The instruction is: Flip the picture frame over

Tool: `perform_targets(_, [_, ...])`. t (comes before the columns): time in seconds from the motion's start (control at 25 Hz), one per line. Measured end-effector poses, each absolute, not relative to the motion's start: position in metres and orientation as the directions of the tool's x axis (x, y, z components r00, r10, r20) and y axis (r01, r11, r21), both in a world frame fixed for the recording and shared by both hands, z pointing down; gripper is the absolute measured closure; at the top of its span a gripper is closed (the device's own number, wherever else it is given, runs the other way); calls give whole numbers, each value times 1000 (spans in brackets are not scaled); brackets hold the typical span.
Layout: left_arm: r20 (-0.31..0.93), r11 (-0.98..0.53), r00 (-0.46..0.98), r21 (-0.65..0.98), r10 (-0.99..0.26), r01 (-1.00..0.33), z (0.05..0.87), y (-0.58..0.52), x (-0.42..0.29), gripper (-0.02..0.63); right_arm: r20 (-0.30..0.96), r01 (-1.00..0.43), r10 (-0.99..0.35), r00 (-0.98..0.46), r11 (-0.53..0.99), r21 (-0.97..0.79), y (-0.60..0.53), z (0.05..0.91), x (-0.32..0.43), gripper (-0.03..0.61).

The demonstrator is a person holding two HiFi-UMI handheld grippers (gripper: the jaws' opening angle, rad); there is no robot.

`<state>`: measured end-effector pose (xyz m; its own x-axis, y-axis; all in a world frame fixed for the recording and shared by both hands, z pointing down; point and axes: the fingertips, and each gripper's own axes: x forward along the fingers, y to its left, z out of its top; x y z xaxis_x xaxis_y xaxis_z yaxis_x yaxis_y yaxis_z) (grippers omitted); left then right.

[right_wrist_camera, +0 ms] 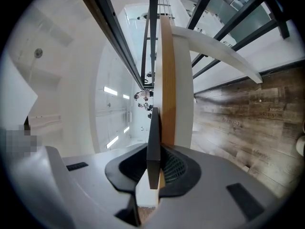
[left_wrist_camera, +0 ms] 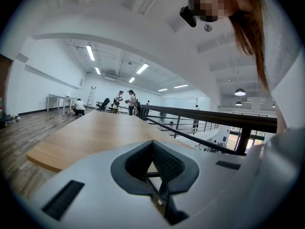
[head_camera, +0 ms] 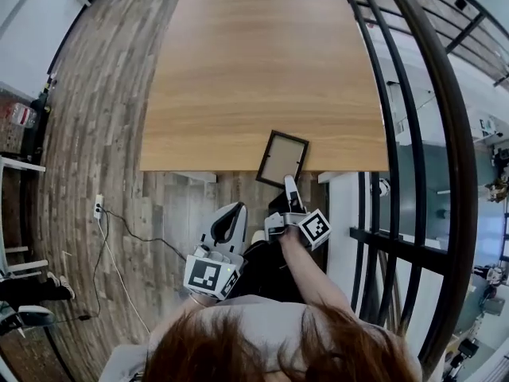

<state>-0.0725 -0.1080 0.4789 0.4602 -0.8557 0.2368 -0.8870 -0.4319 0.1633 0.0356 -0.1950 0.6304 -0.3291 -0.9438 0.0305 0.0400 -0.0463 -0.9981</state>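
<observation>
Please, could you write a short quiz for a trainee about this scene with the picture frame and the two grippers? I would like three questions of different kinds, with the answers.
1. True or false: the picture frame lies wholly on the table.
2. Fill in the blank: the left gripper holds ____.
3. Which gripper is clamped on the edge of the picture frame?
A. the left gripper
B. the right gripper
C. both

Key
1. False: its near corner hangs over the table's edge.
2. Nothing.
3. B.
</observation>
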Motion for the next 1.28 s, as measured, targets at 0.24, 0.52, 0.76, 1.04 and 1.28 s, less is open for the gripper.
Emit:
perform_targets(0.24, [226,-440,467,162,-855,-883,471,-110,-67,607,61,-6,-943,-328,-63,-998,-186,626,50,503])
perform_targets(0.52, [206,-454,480,162,-853,-876,463,-110,-63,607,90,-136,-949,-303,-50,-989,-190,599,69,503])
perform_targets(0.76, [188,-461,486,165,-853,-872,457,-113,-59,607,195,-503,-928,-317,-10,-864,-200,563,86,503])
perform_targets(1.04, [186,-465,490,161,-852,-870,455,-113,-56,607,293,-876,-933,-209,45,-480,-207,531,101,503])
perform_targets(1.28, [191,-475,502,169,-844,-864,458,-109,-52,607,259,-991,-958,-122,133,28,-211,507,95,529])
